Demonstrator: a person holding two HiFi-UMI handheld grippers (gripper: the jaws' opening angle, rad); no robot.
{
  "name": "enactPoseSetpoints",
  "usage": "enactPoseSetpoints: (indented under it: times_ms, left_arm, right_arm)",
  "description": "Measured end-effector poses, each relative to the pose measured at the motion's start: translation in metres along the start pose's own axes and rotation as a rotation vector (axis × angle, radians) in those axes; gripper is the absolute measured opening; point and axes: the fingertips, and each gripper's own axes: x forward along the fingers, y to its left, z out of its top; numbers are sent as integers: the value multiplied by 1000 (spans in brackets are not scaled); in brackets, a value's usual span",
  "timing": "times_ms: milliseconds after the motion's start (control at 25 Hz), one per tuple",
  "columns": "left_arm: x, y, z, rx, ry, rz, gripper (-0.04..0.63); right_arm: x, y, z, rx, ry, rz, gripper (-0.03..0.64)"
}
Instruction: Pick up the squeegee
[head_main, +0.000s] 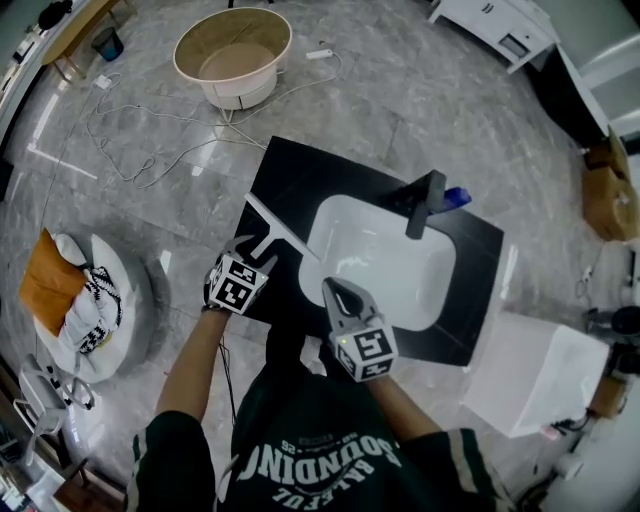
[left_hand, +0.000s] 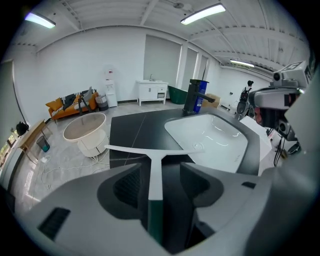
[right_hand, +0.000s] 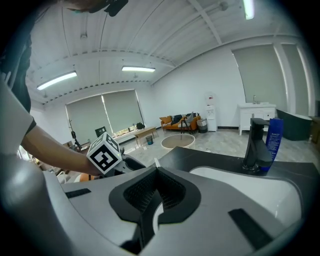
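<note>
The squeegee (head_main: 281, 230) lies on the black countertop (head_main: 300, 180), left of the white sink basin (head_main: 385, 300). It has a long white blade, a white neck and a dark green handle. My left gripper (head_main: 256, 252) is open, and the handle runs back between its jaws. In the left gripper view the squeegee (left_hand: 155, 172) sits close to the left jaw, with a gap to the right jaw. My right gripper (head_main: 335, 291) hovers at the basin's near rim, shut with nothing in it. In the right gripper view, my right gripper (right_hand: 155, 172) shows its jaws pressed together.
A black faucet (head_main: 425, 204) and a blue bottle (head_main: 456, 197) stand at the basin's far side. A round tub (head_main: 233, 56) and loose cables (head_main: 150, 140) lie on the floor beyond the counter. A white box (head_main: 530, 375) stands at right, cushions (head_main: 85, 300) at left.
</note>
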Motion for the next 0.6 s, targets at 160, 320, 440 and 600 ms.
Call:
enactPoseSetpoints:
  times_ms: [160, 320, 440, 600]
  left_arm:
    - [12, 4, -1, 3, 48, -6, 233]
    - [27, 7, -5, 26, 80, -4, 208]
    - [32, 5, -3, 46, 84, -11, 181]
    - [39, 7, 1, 71, 110, -5, 136]
  right_arm:
    - [1, 0, -2, -6, -1, 8, 0]
    - [-2, 0, -2, 26, 8, -8, 0]
    - [-4, -5, -6, 13, 7, -23, 0]
    - [-7, -8, -9, 16, 9, -27, 0]
